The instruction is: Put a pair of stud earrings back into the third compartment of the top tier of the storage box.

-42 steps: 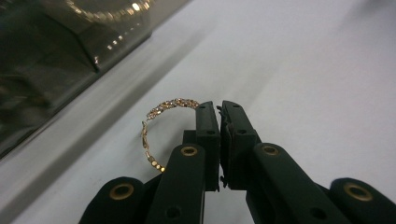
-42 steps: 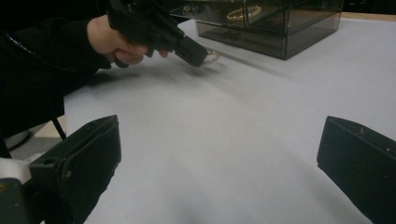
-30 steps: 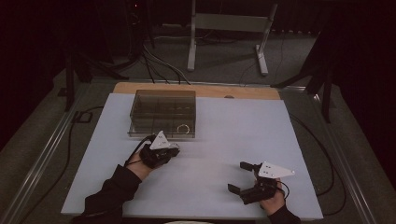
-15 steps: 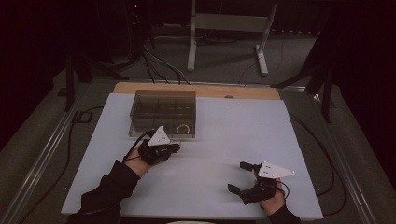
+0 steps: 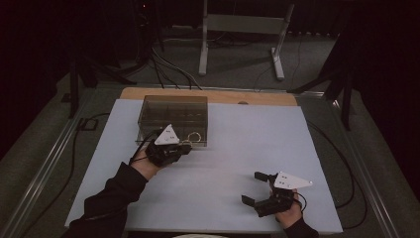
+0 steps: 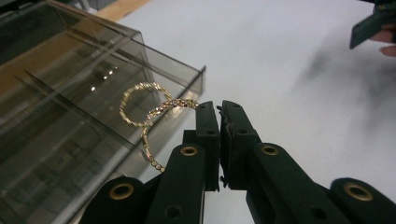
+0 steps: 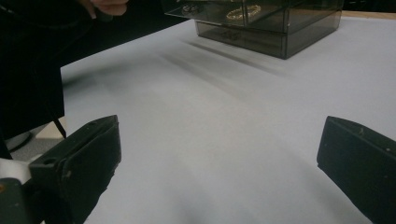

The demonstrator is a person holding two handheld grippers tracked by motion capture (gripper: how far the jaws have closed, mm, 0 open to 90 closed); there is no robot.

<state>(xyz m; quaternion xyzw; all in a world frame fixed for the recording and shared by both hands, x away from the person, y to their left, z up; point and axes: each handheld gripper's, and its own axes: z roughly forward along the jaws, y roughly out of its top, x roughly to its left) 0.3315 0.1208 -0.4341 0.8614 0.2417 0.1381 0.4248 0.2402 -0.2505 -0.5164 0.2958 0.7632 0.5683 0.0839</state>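
Gold chain: thin gold-coloured beaded bracelet [image 6: 161, 109], pinched at one end between the tips of the left gripper [image 6: 219, 108], jaws fully together on it; loop hanging free at centre-left of the left gripper view, over the near corner of the box.
Second ring: another gold beaded bracelet [image 6: 135, 100], seemingly lying inside the box just behind the held one; touching or merely overlapping, cannot tell.
Smoked plastic: clear grey rectangular organiser box with inner dividers [image 5: 173, 106], upper left-centre of the high view, just beyond the left gripper [image 5: 168, 148].
Right gripper [image 5: 257, 191]: lower right of the high view, jaws spread wide, nothing between them, well apart from the box.
Risk, slip: grip only on a tiny end of the chain; likely to slide out if jerked.
Risk, snag: dangling loop could catch on the box wall or a divider, or hook the second ring and drag it along.
Risk, box shift: light box unheld; a snag could tug it across the sheet.
Surface: pale bluish-white sheet [image 5: 237, 148] over a wooden tabletop, bare wood strip [image 5: 267, 96] at the far edge.
Room: dim, dark floor, black cables [image 5: 168, 69] upper left, pale metal stand [image 5: 242, 39] at top centre.
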